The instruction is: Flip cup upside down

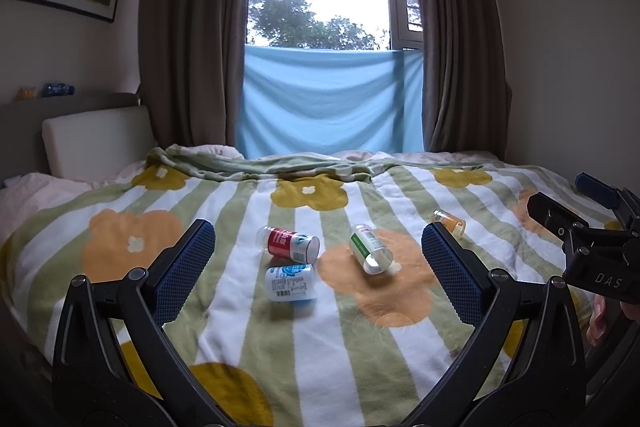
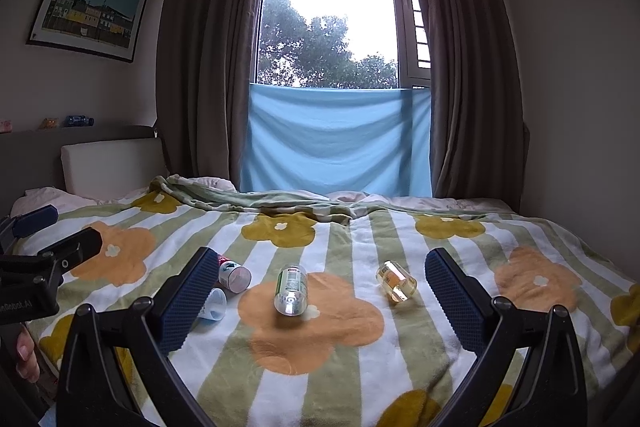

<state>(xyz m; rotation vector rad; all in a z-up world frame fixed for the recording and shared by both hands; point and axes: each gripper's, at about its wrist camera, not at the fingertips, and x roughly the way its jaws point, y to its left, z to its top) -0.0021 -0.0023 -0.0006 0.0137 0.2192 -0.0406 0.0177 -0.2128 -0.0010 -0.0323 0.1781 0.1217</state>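
The bed (image 1: pixel 120 267) fills the lower half of both views, covered by a fleecy blanket (image 1: pixel 360 347) with green stripes and orange and mustard flowers. It is soft and uneven ground, so anything set down on it will likely settle crooked or tip.

Four small cups lie on their sides near the middle of the blanket. In the left wrist view the red-labelled cup (image 1: pixel 288 243) is at centre, the blue-and-white cup (image 1: pixel 291 283) just below it and nearly touching, the green-labelled clear cup (image 1: pixel 369 248) to the right of both, and the small orange-tinted cup (image 1: pixel 449 222) furthest right, apart from the others. Which one is meant for the flip I cannot tell; the green-labelled one lies squarely ahead of the right claw in its own view, at centre frame.

They look like thin clear plastic: light, fairly stiff, smooth and likely slippery under the printed sleeves. A hard squeeze could buckle the wall or shoot a cup out of the pads. The sensible hold is across the middle of the body, on the label, not at the open rim, which probably flexes most.

The left claw (image 1: pixel 318 259) hangs over the blanket with its ribbed blue pads spread wide, holding nothing. The right claw (image 2: pixel 318 287) is likewise spread and empty, well short of the cups.
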